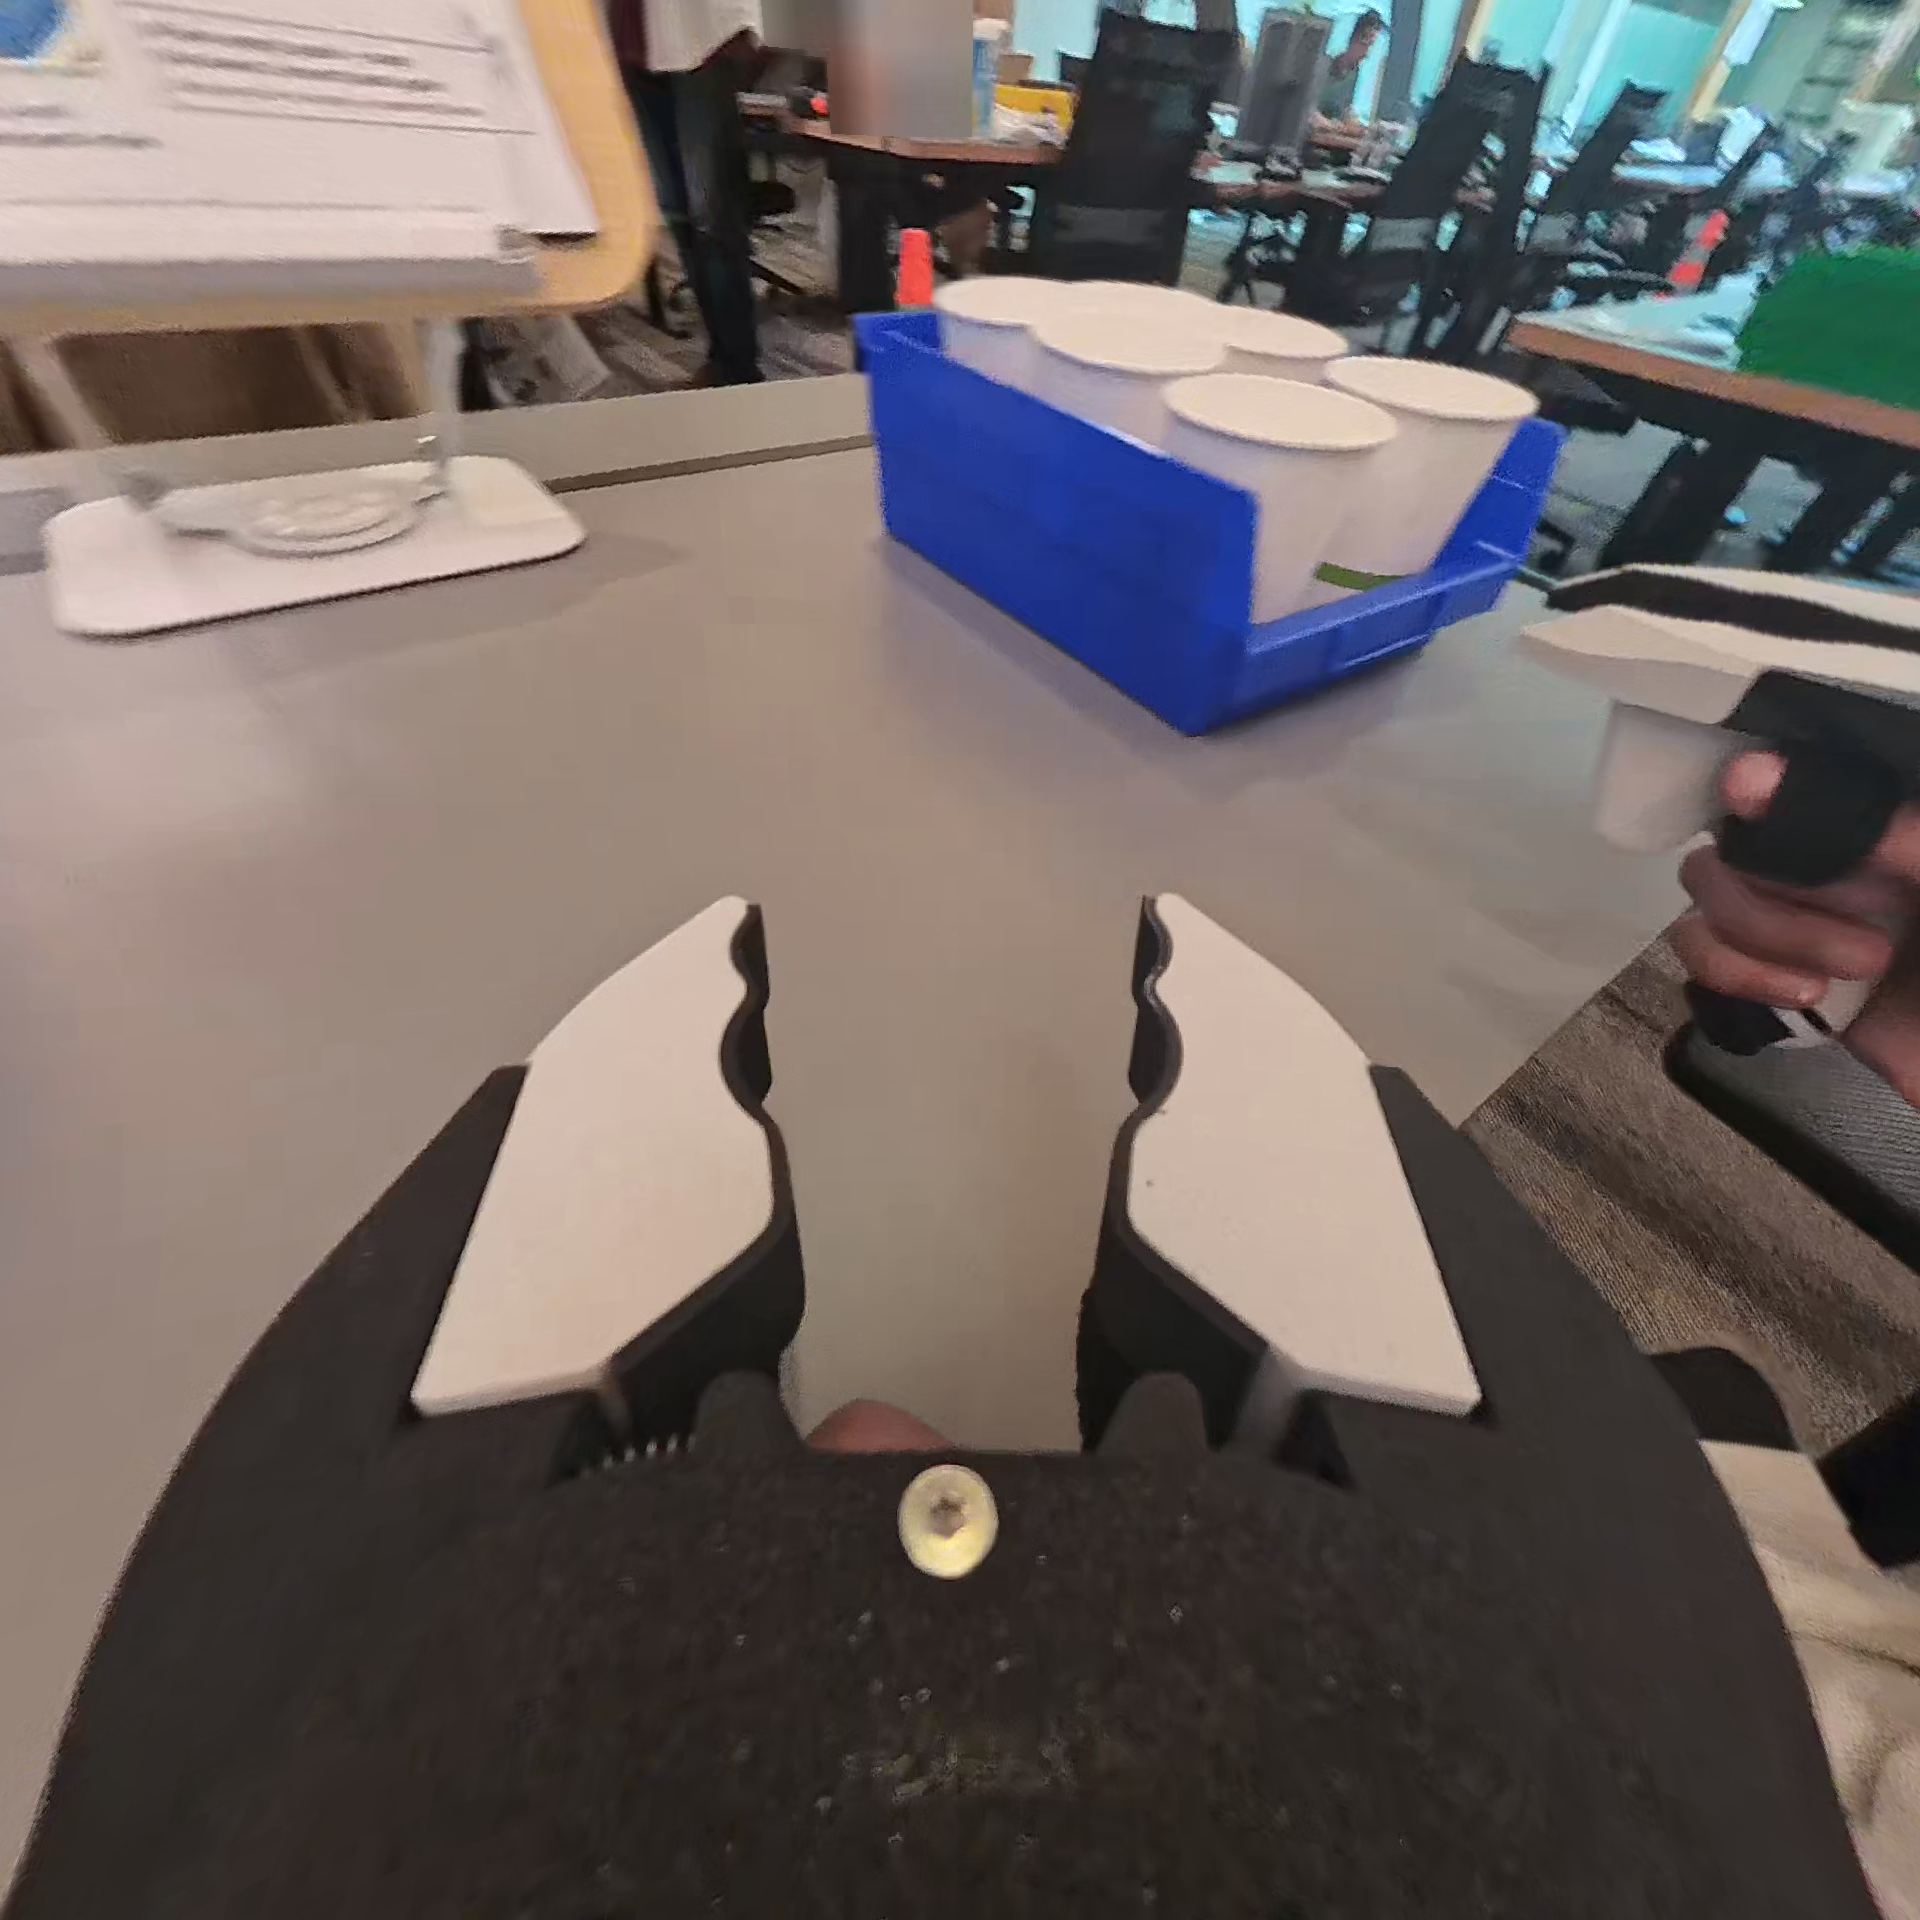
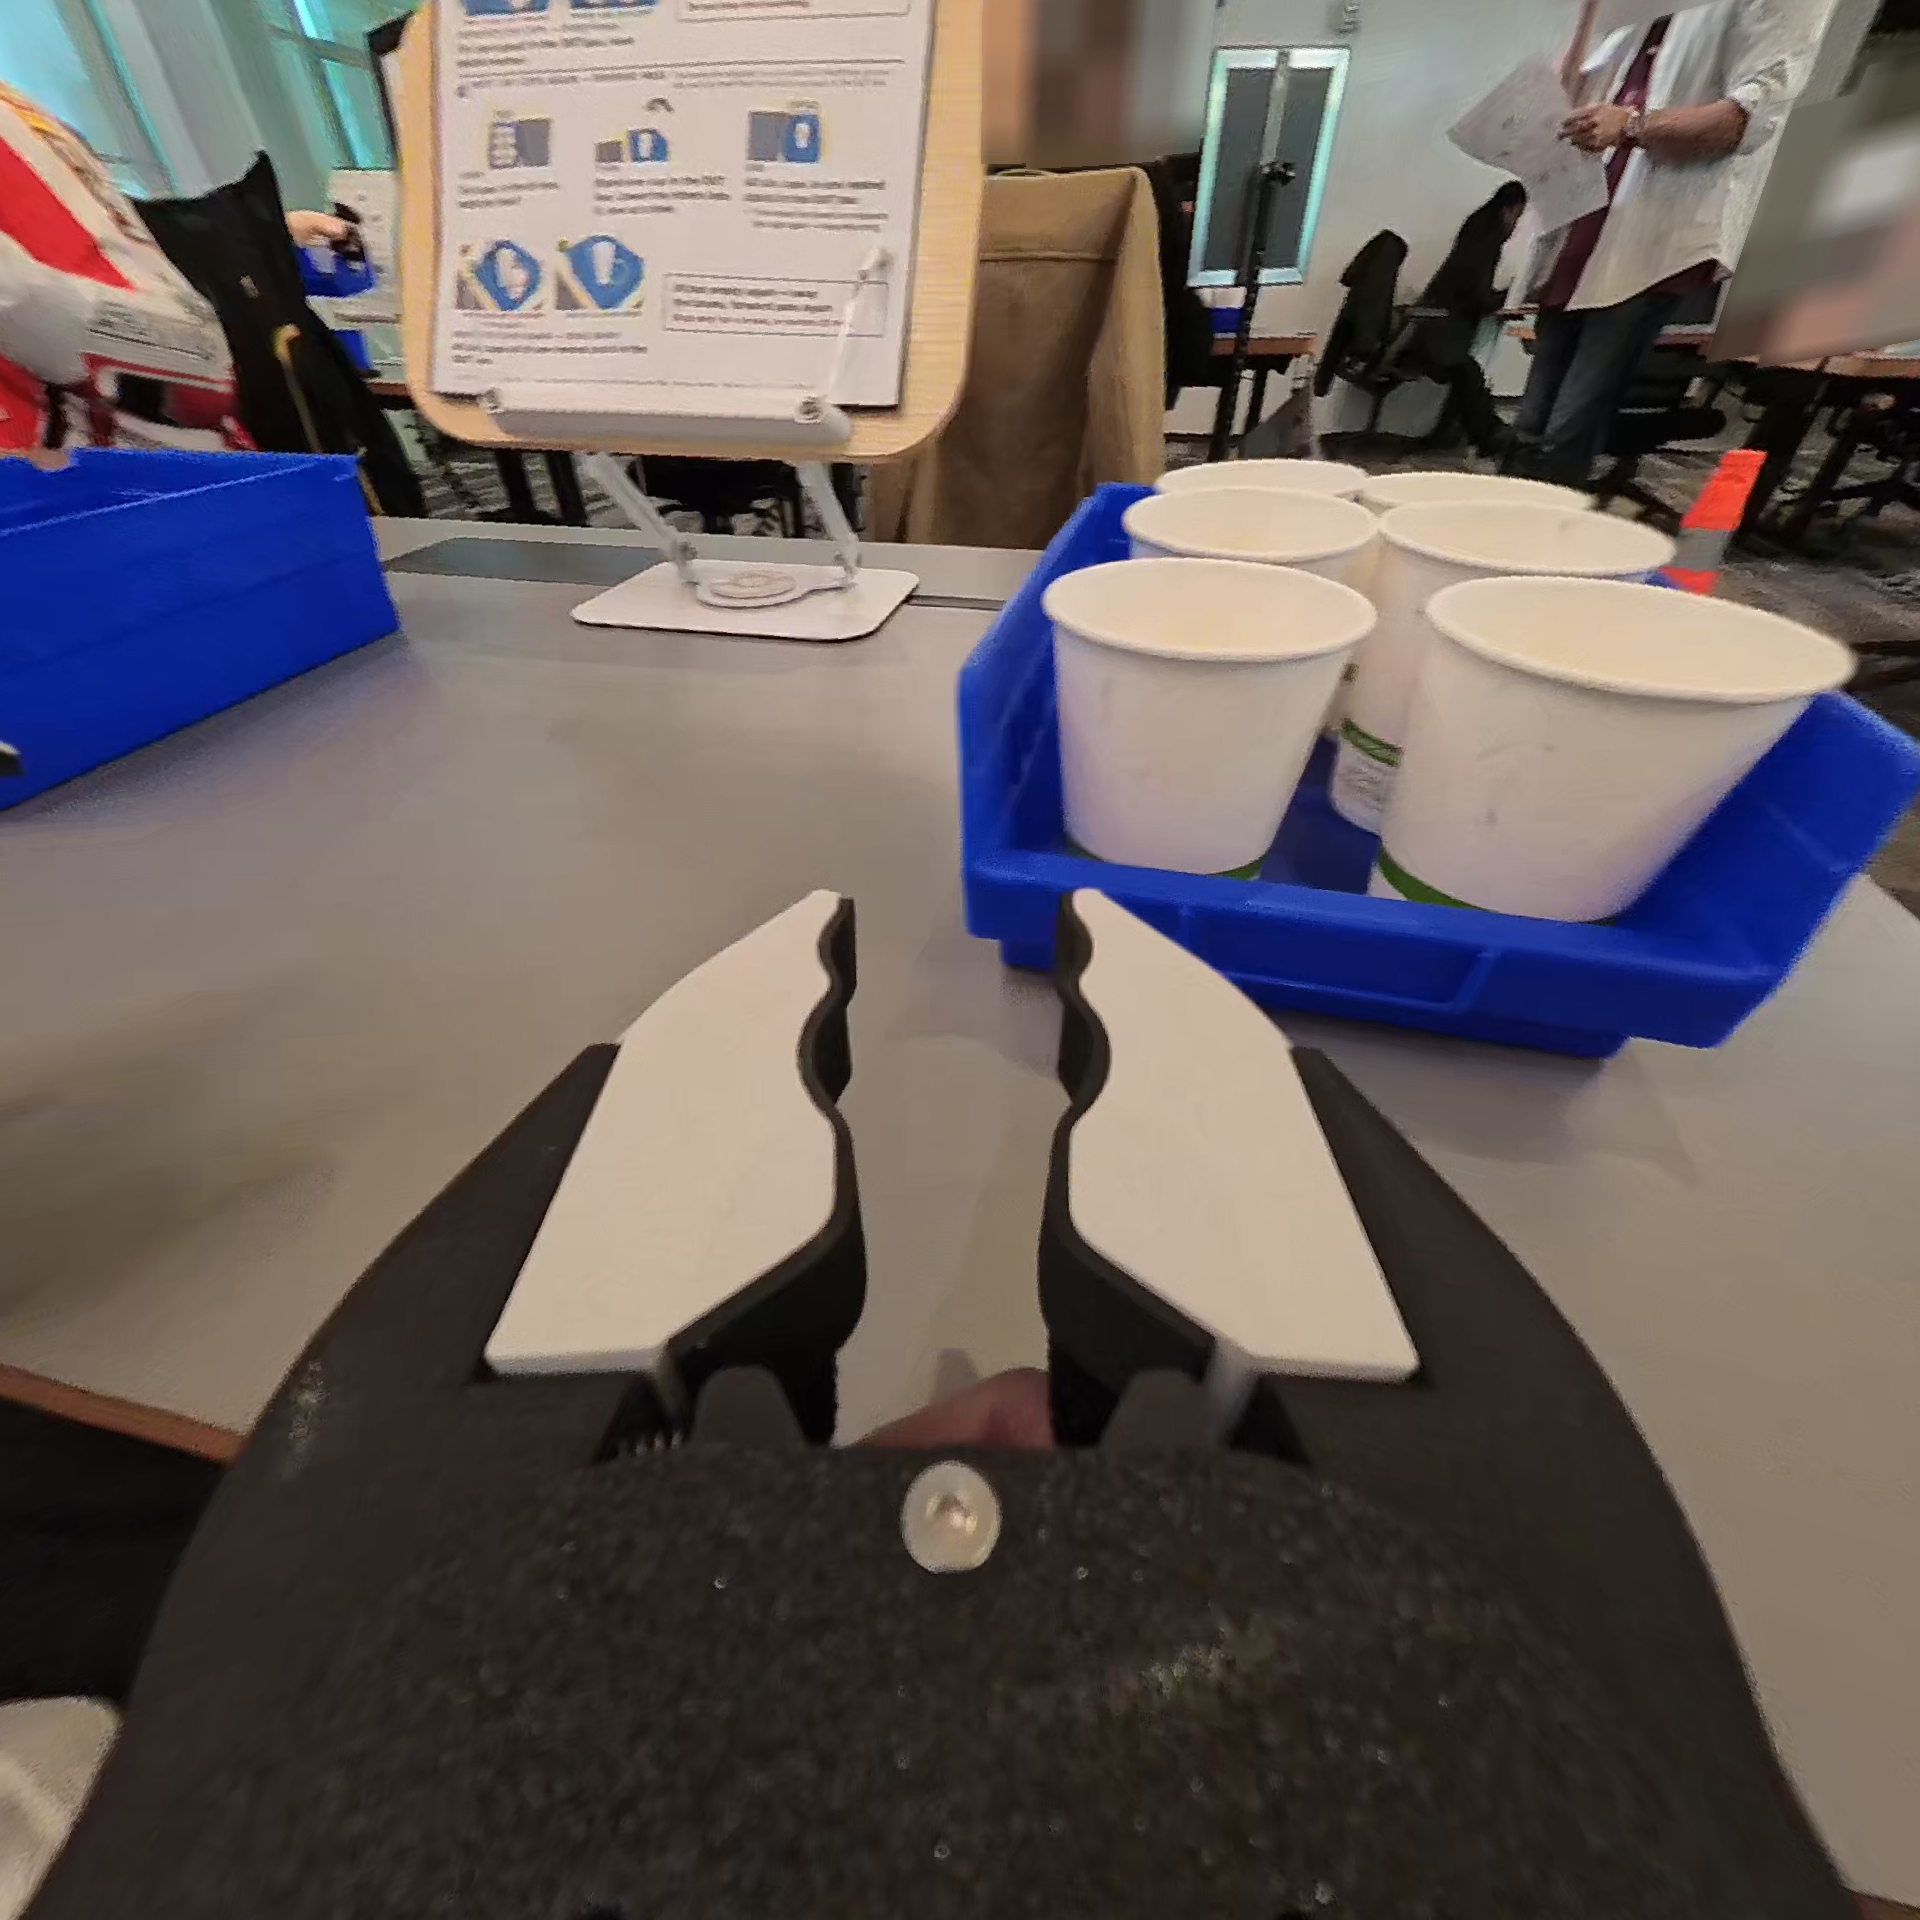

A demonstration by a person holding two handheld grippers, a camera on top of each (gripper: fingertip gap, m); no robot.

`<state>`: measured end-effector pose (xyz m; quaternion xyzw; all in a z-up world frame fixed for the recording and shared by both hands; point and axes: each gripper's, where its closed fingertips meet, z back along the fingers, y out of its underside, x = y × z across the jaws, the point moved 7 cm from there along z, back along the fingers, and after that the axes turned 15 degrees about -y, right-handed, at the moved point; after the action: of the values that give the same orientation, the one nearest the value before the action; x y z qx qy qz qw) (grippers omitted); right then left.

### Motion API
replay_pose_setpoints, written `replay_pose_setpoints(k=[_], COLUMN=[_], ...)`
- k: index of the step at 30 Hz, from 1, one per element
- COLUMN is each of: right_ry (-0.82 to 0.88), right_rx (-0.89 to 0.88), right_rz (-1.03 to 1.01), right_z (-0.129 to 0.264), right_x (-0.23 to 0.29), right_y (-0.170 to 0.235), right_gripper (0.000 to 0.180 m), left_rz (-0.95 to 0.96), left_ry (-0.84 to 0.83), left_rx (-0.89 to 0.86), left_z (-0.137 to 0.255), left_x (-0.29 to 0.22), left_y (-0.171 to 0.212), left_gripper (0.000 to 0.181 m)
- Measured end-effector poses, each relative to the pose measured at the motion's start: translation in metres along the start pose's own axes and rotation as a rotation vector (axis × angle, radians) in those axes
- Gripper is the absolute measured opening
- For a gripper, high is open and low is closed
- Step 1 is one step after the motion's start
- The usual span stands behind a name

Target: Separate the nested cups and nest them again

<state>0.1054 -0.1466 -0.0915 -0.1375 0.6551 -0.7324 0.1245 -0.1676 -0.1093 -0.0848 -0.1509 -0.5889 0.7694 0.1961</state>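
A: Where are you? Both hand-held grippers, left (image 1: 951, 914) and right (image 2: 956, 909), hover empty, parted, over the tabletop (image 2: 623, 831).

B: Cups (image 2: 1195, 717) stand in the bin (image 2: 1351, 966), perhaps nested. Grip one rim squarely.

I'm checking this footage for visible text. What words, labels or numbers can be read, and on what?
Instruction sheet on the wooden stand: printed lines and blue pictograms, too blurred to read.
Paper cup in the blue bin: green-and-white label, too small and blurred to read.
Nothing else shows legible writing.
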Motion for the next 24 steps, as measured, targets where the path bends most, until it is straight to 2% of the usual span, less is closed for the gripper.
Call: replay_pose_setpoints(k=[6, 9, 14, 20, 22, 24], right_ry=[0.180, 0.229, 0.255, 0.291, 0.280, 0.265], right_rx=[0.005, 0.011, -0.020, 0.016, 0.055, 0.102], right_rz=[0.001, -0.059, -0.133, -0.103, -0.105, -0.105], right_z=[0.020, 0.031, 0.045, 0.044, 0.035, 0.024], right_x=[-0.054, -0.081, -0.101, -0.107, -0.113, -0.124], right_y=[-0.004, 0.000, -0.001, 0.000, 0.002, 0.001], right_gripper=[0.034, 0.034, 0.032, 0.031, 0.033, 0.035], left_rz=[-0.021, -0.043, -0.036, -0.005, 0.014, 0.012], left_ry=[0.082, 0.026, -0.060, -0.119, -0.109, -0.103], left_rx=[0.111, 0.128, 0.196, 0.232, 0.247, 0.252], left_z=[-0.077, -0.118, -0.166, -0.193, -0.196, -0.197], left_x=[-0.104, -0.137, -0.152, -0.144, -0.140, -0.135], left_y=[-0.026, -0.030, -0.022, -0.021, -0.021, -0.022], left_gripper=[0.067, 0.066, 0.064, 0.060, 0.052, 0.031])
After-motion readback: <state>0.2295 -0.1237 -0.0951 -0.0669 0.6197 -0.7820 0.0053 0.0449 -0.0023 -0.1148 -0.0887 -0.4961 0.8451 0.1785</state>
